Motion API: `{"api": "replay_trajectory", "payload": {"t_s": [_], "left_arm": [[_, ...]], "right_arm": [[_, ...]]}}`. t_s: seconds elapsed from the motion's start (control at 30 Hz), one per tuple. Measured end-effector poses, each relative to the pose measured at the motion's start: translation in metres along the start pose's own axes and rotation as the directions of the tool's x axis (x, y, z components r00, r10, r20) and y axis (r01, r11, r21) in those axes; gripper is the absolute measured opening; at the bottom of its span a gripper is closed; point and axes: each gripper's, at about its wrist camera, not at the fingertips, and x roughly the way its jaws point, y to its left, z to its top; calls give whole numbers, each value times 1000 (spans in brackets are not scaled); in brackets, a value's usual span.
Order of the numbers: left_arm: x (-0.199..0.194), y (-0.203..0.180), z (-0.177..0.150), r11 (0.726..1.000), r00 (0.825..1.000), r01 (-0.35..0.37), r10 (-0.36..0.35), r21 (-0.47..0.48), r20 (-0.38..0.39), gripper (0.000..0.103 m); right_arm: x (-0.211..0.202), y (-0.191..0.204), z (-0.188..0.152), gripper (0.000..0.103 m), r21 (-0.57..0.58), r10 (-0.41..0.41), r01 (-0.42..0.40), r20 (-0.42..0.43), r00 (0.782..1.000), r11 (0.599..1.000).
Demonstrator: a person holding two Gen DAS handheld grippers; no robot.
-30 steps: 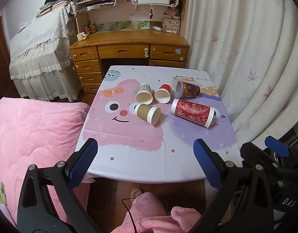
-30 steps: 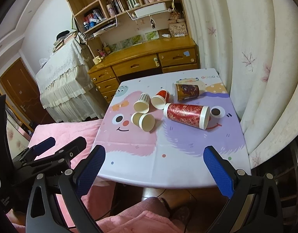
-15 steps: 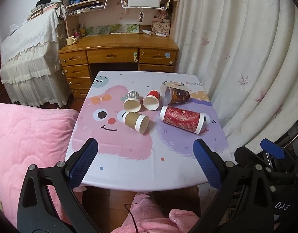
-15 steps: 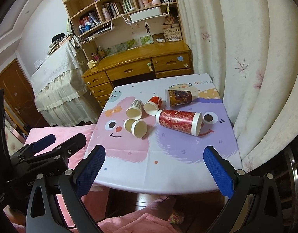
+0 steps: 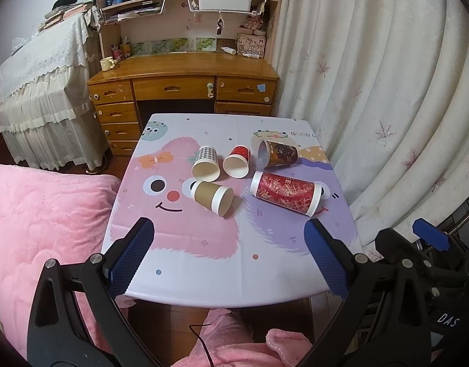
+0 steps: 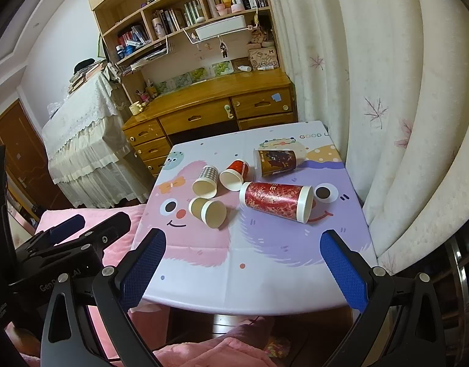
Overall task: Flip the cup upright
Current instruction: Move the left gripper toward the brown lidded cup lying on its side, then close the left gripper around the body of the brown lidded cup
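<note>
So far nothing is done: all five paper cups lie on their sides on the desk (image 5: 204,275), none upright. From left to right in the left wrist view, the brown cup (image 5: 212,197) sits nearest, mouth toward 5 o'clock; behind it the checkered cup (image 5: 205,163) and the small red cup (image 5: 237,162) lie side by side, mouths toward the camera; the dark cup (image 5: 277,153) lies at the back right, and the tall red cup (image 5: 286,192) lies crosswise in front of it. The left hand-held gripper (image 5: 228,255) has its fingers spread wide and holds nothing; the cups lie at about 12 o'clock, well apart. The right hand-held gripper (image 6: 243,263) is likewise spread and empty, with the tall red cup (image 6: 275,200) between 12 and 1 o'clock.
</note>
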Motion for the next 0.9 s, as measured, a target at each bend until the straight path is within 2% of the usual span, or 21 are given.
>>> {"api": "replay_trajectory", "payload": {"t_s": [0.13, 0.27, 0.57, 0.77, 0.9], "left_arm": [[2, -3, -3, 999, 999, -31, 30, 32, 22, 98], [5, -2, -6, 999, 999, -24, 23, 31, 27, 98], [9, -8, 0, 999, 999, 40, -40, 12, -1, 98], [31, -20, 27, 997, 995, 72, -72, -14, -66, 98], [67, -29, 54, 995, 988, 85, -90, -47, -124, 98]], "right_arm": [[2, 0, -1, 103, 0, 3, -3, -7, 1000, 1000], [3, 2, -4, 103, -9, 6, -6, -16, 1000, 1000], [6, -4, -10, 103, -32, -4, 4, -16, 1000, 999], [17, -19, 0, 103, -41, -24, 23, -29, 999, 999], [40, -32, 22, 103, -72, -50, 47, -40, 998, 996]]}}
